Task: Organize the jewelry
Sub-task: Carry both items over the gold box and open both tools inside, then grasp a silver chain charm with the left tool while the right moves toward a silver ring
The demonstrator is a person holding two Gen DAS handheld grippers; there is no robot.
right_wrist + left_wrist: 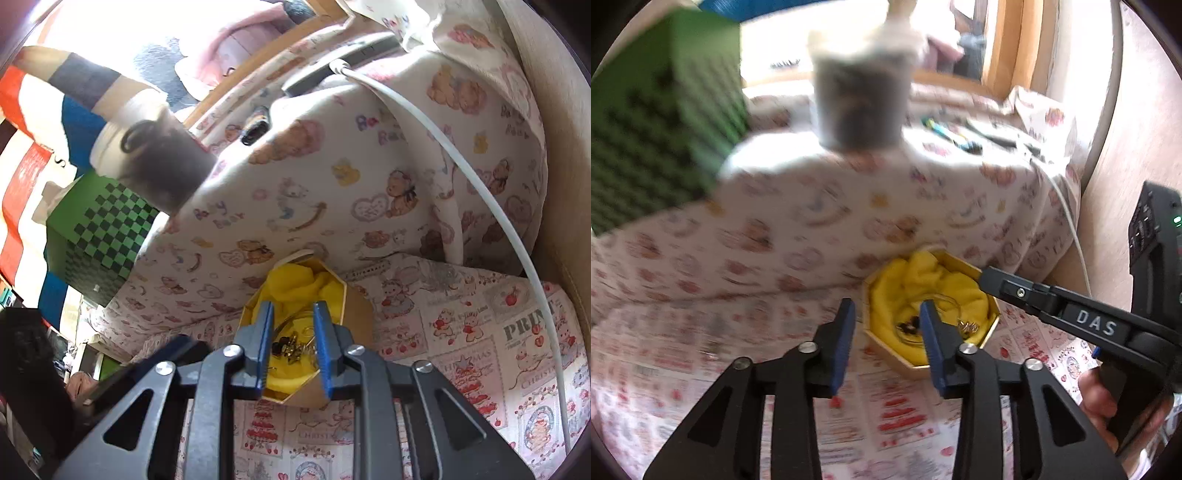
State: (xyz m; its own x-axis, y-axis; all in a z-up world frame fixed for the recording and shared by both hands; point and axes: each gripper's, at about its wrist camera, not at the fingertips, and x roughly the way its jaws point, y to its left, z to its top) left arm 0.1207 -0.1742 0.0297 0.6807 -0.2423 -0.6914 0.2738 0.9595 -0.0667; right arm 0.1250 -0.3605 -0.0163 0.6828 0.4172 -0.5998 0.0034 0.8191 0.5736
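Note:
An octagonal wooden box (991, 325) lined with yellow cloth sits on the patterned cloth; it also shows in the right wrist view (354, 314). Small gold and dark jewelry pieces (291, 349) lie in its hollow, also seen in the left wrist view (967, 328). My left gripper (888, 347) is open and empty, just in front of the box's left side. My right gripper (293, 345) is open, hovering over the box with the jewelry between its fingers; its arm (1071, 314) reaches in from the right in the left wrist view.
A green checkered box (661, 122) stands at the left. A dark cup with a white lid (862, 92) sits on the raised cushion behind. A white cable (480, 192) runs down the right side. Pens (953, 134) lie farther back.

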